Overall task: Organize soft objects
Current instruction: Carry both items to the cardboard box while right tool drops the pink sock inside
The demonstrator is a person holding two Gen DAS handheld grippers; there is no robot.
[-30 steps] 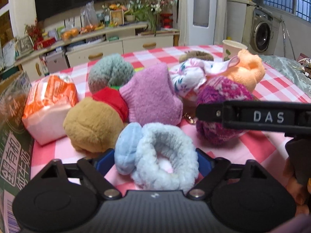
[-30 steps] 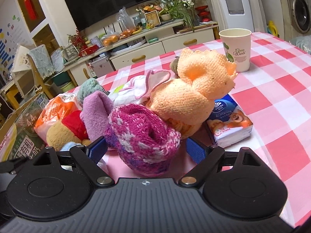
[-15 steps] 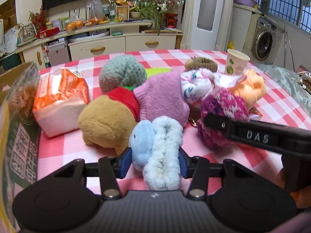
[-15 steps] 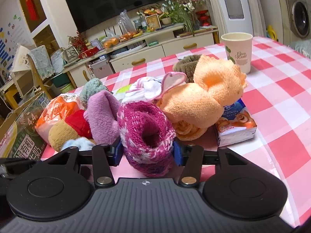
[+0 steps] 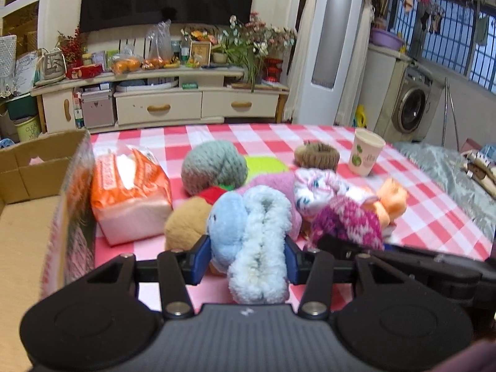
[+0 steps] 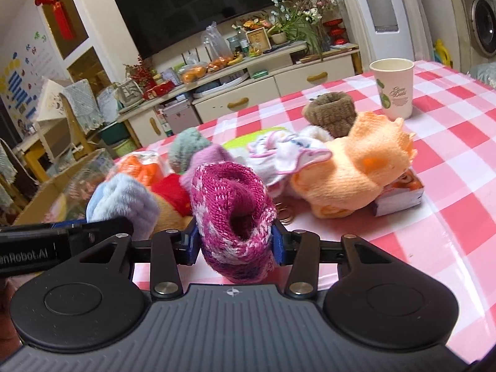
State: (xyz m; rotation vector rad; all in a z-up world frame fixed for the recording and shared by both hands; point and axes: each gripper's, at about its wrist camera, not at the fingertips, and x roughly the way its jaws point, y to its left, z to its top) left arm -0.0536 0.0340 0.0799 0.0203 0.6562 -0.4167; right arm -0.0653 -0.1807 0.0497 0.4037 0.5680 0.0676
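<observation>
A: What stays hidden here?
B: The tan plush (image 5: 183, 226) sits mostly behind the pale blue fluffy sock (image 5: 254, 241); its shape is unclear.
A: And the cardboard box (image 5: 40, 186)?
B: Cut off by the left edge.
A: On the right?
B: The small packet (image 6: 400, 195) is half buried under the orange knit (image 6: 356, 167); its print is unreadable.

"nRobot.AI" on left claw (image 6: 66, 228)

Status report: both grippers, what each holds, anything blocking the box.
Left gripper shut on pale blue fuzzy sock. Right gripper closing, pads pressing magenta knit sock. Cardboard box open at left, nothing blocking.
</observation>
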